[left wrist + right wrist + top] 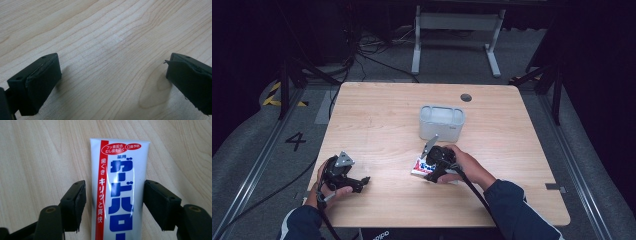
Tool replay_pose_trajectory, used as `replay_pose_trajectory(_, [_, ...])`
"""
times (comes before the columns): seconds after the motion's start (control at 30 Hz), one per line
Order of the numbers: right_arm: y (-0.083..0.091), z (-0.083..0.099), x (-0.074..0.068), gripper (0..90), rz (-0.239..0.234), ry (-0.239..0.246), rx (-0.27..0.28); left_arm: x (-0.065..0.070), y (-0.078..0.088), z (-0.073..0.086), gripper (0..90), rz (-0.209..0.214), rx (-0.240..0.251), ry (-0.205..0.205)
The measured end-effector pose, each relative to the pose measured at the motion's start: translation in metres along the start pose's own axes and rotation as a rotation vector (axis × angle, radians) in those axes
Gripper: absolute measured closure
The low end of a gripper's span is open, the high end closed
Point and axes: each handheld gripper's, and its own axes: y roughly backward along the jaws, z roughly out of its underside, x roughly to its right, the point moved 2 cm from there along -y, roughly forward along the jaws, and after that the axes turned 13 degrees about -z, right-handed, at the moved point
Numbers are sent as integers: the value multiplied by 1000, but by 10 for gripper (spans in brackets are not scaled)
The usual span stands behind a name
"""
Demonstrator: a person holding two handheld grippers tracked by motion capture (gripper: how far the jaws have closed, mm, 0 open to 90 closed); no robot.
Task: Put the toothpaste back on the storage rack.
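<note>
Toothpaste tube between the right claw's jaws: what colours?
The tube is white with a red vertical stripe and blue lettering, clearest in the right gripper view.

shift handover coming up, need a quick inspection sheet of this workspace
Surface: wooden table, bare grain; a round dark spot near the far edge.
Job's things: toothpaste tube, white with red stripe and blue lettering, lying flat; grey bin behind it, upright.
Clutter: nothing seen.
Grippers: right gripper straddles the tube, a gap visible at the left pad; contact at the right pad cannot be told. Left gripper open over bare wood.
Cables: one trails from each gripper; more lie on the floor beyond.
Surroundings: dark room, grey floor, white frame behind.
</note>
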Motion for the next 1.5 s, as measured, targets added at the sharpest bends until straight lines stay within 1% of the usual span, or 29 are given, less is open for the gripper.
replay_pose_trajectory(0.2, [-6,-1,3,382,12,-10,-24,0,0,0,2,0,0,0])
replay_pose_trajectory(0.3, [-7,0,4,392,2,-21,-9,0,0,0,2,2,0,0])
replay_pose_trajectory(0.33, [-6,0,4,400,3,-17,-8,0,0,0,2,2,0,-1])
replay_pose_trajectory(0.4, [-6,1,5,410,-9,-24,6,0,0,0,2,2,0,-1])
replay_pose_trajectory(0.43, [-6,1,5,415,-4,-33,9,0,0,0,2,2,0,-1])
replay_pose_trajectory(0.53, [-6,2,6,421,-1,-34,16,0,0,0,2,2,0,-1])
replay_pose_trajectory(0.7, [-5,3,5,464,-4,-34,24,0,0,0,2,2,0,-1])
replay_pose_trajectory(0.8, [-3,5,5,492,-17,-31,32,0,0,0,2,2,0,-1])
replay_pose_trajectory(1.03, [2,8,3,556,-14,-13,49,0,0,0,2,2,0,-1])
replay_pose_trajectory(1.17, [5,9,2,573,-12,-1,55,0,0,0,2,2,0,-1])
replay_pose_trajectory(1.5, [19,15,0,599,-25,18,105,0,0,0,2,2,0,-1])
